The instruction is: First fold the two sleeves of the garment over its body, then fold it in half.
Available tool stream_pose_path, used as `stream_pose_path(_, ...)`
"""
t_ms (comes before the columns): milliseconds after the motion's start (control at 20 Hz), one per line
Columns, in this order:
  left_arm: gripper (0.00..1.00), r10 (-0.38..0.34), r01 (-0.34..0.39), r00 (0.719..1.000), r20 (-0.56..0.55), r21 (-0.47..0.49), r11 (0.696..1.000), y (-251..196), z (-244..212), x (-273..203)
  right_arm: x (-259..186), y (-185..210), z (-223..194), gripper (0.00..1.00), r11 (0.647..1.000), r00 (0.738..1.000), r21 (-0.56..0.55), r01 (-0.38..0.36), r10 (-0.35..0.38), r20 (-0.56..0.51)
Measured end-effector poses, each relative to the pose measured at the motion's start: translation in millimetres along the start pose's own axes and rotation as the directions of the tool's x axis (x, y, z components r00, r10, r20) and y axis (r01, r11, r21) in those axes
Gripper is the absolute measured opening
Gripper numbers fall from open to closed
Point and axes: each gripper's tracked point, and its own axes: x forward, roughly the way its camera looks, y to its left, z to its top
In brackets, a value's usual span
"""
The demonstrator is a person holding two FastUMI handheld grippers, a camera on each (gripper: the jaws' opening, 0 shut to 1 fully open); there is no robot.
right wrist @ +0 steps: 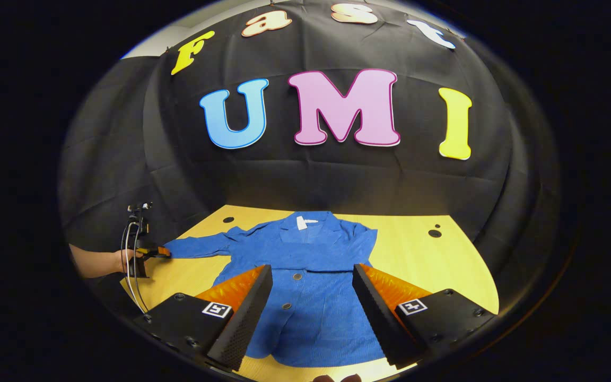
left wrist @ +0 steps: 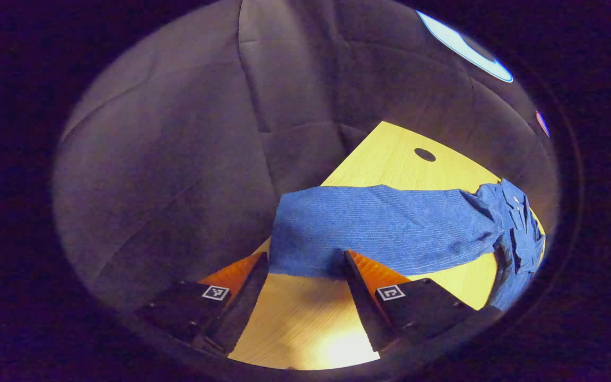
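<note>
Overall light: dim booth; the yellow wooden tabletop (left wrist: 390,159) is the brightest surface.
Source: overhead; a bright white oval lamp (left wrist: 464,48) shows top right in the left gripper view.
Glare: pale hot spot on the near tabletop, left gripper view.
Shadows: soft, beneath the edge of the blue ribbed fabric garment (right wrist: 305,265).
Distortion: strong fisheye; table edges bow, rims darken.
Focus: centre sharp; periphery soft; the garment's crumpled far right end in the left gripper view is smeared.
</note>
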Motion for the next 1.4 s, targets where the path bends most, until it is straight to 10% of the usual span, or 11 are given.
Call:
stream_pose_path(200,0.60,-0.061,0.061,0.998,0.003,0.032,0.998,-16,4,3,-1,-9,-22,0.97,1.000,1.000,0.001,0.001,-0.001,-0.031)
stream_pose_path(350,0.00,-0.071,0.071,0.997,0.019,0.004,0.997,-31,6,9,-1,-19,-40,0.97,1.000,0.998,0.001,0.004,-0.004,-0.058)
stream_pose_path(650,0.00,-0.132,0.141,0.989,0.072,-0.131,0.981,-48,7,-5,9,-47,-68,0.97,1.000,0.997,0.009,0.016,-0.015,-0.082)
stream_pose_path(900,0.00,-0.298,0.305,0.910,0.289,0.023,0.952,-151,54,-87,29,-80,-77,0.98,0.998,0.997,0.038,0.047,-0.044,-0.066)
stream_pose_path(1400,0.00,-0.766,0.643,0.619,0.170,0.450,0.620,-500,-9,-219,42,-154,-106,0.98,0.983,0.985,0.090,0.159,-0.152,-0.076)
